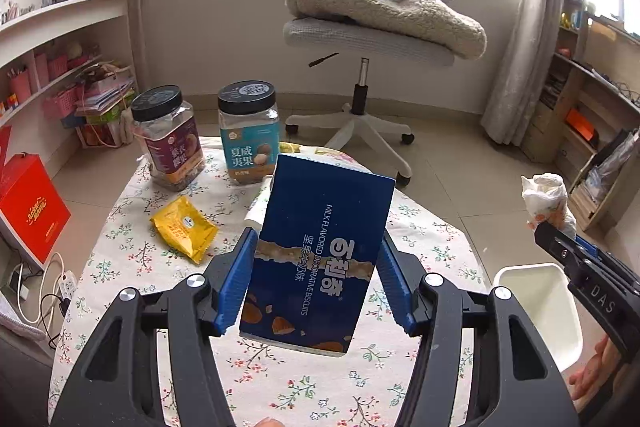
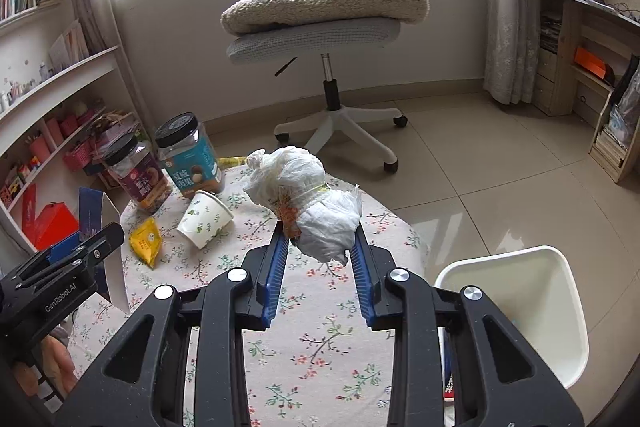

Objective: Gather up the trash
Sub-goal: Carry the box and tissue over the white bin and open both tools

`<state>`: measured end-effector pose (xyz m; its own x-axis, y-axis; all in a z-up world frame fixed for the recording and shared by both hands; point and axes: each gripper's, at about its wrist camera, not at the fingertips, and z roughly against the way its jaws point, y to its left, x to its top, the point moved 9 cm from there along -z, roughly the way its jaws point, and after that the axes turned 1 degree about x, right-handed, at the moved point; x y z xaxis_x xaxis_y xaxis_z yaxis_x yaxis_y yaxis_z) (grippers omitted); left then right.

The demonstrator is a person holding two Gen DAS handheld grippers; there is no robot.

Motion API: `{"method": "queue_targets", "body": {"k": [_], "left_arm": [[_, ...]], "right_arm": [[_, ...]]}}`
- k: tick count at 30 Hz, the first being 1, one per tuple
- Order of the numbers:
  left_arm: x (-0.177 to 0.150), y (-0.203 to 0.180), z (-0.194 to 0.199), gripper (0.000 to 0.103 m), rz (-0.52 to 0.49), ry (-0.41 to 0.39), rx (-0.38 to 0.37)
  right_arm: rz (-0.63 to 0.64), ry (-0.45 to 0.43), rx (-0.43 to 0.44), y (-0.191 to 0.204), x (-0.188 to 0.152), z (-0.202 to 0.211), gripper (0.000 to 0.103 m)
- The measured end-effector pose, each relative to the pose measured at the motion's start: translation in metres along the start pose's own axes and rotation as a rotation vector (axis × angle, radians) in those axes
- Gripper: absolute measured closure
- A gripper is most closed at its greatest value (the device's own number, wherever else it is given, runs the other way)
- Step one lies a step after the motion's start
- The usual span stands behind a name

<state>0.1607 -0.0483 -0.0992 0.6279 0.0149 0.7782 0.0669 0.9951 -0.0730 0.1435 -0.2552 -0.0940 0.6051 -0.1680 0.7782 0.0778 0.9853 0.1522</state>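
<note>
The left gripper (image 1: 316, 267) has its jaws clamped on a blue biscuit box (image 1: 320, 251), held above the bench (image 1: 132, 251). The right gripper (image 2: 320, 247) pinches a crumpled white bag (image 2: 308, 203), left of the white bin (image 2: 560, 307).

The left hand-held gripper (image 1: 316, 279) has matt black plastic links, ribbed blue pads and bright metal pivot pins. It clamps a blue biscuit box (image 1: 320, 259) of smooth, slightly glossy printed card. The right hand-held gripper (image 2: 320, 267), of the same build, clamps a crumpled white bag (image 2: 308, 203) of thin, wrinkled plastic film. The tabletop (image 2: 320, 339) carries a matt floral cloth. The two jars (image 1: 208, 139) are clear plastic with black lids. The yellow sachet (image 1: 184, 227) is glossy foil. The paper cup (image 2: 204, 219) is matt. The white bin (image 2: 532, 311) is smooth plastic. Floor tiles (image 2: 500, 179) are glossy.
</note>
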Motion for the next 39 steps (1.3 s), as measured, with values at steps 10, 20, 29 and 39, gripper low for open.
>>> {"method": "queue_targets", "body": {"k": [10,20,29,39], "left_arm": [[-0.009,-0.073,0.002,0.045,-0.094,0.008,-0.069],[-0.034,-0.169,0.009,0.045,-0.201,0.048,-0.206],[-0.048,-0.253,0.013,0.045,-0.231,0.107,-0.339],[-0.057,-0.309,0.022,0.029,-0.257,0.192,-0.467]], "right_arm": [[-0.158,0.028,-0.167,-0.109,-0.009,0.021,0.073],[-0.386,-0.037,-0.324,-0.203,-0.012,0.065,0.018],[-0.531,-0.145,-0.38,-0.259,-0.004,0.108,0.014],[-0.597,-0.226,-0.452,-0.29,-0.007,0.138,0.007]]}}
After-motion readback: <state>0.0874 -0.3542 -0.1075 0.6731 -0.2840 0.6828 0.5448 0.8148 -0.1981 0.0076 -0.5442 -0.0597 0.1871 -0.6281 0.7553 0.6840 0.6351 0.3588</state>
